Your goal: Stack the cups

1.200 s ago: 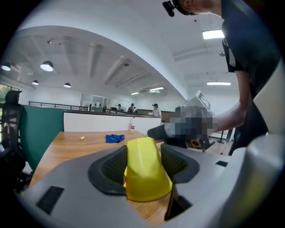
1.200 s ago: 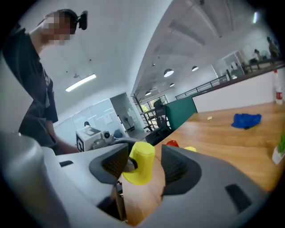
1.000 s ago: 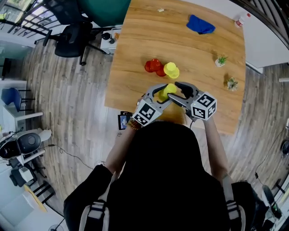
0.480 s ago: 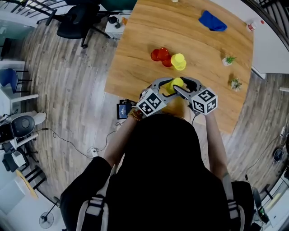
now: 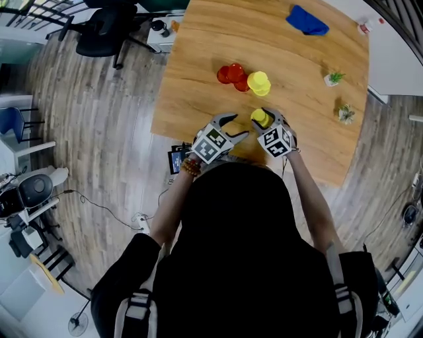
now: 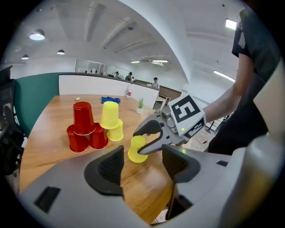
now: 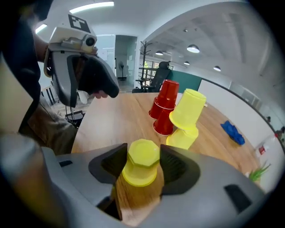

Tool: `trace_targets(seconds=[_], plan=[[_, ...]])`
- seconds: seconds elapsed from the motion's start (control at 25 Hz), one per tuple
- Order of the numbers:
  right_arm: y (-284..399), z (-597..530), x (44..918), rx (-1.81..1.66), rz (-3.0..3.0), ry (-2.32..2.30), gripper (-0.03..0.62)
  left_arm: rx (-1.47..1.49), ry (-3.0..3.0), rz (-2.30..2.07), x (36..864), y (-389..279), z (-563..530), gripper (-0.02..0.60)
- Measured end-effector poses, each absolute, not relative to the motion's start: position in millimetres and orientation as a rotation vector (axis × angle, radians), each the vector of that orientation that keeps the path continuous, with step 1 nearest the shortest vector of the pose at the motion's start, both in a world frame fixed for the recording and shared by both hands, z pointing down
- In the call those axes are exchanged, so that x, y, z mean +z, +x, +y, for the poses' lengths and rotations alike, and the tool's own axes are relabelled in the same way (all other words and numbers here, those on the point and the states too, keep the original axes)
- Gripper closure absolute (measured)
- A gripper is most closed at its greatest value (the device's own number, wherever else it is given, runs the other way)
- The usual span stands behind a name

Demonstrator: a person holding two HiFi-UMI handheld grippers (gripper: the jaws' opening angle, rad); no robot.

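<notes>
My right gripper (image 7: 140,171) is shut on an upside-down yellow cup (image 7: 141,156), its pads pressed against the cup's sides. In the head view this cup (image 5: 258,118) is near the table's front edge, just in front of the stack. The stack has three red cups (image 5: 230,74), one resting on two, and beside them two yellow cups (image 5: 258,82), the upper one tilted. My left gripper (image 5: 234,127) stands open and empty just left of the held cup. The left gripper view shows the right gripper (image 6: 151,136) holding the cup (image 6: 136,150) low over the wood.
The wooden table (image 5: 198,99) ends close in front of the grippers. A blue cloth (image 5: 307,20) lies at the far side, with a small bottle (image 5: 365,26) at the far right corner. Two tiny plants (image 5: 334,78) (image 5: 344,114) stand on the right. An office chair (image 5: 106,30) stands on the floor at left.
Both grippers were around the yellow cup a second ago. Now the left gripper has come away to the left, open, and the right gripper alone holds the cup.
</notes>
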State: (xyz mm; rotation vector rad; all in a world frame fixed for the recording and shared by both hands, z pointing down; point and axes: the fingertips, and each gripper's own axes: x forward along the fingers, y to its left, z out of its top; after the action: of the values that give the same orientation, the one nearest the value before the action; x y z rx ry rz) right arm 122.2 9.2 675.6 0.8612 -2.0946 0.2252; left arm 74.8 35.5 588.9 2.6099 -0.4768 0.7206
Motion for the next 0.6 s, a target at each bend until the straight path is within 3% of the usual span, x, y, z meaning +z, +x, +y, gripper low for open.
trace_targets(seconds=[0.36,0.6], plan=[[130.7,13.9,690.1,0.346,-2.047,0.855,0.33,0.689,2.548,-0.511,592.7,64.7,30.6,0.305],[134.7,9.3,687.7,0.394,-2.022,0.896,0.355,0.683,2.544,-0.498,593.3,67.6,32.5,0.305]])
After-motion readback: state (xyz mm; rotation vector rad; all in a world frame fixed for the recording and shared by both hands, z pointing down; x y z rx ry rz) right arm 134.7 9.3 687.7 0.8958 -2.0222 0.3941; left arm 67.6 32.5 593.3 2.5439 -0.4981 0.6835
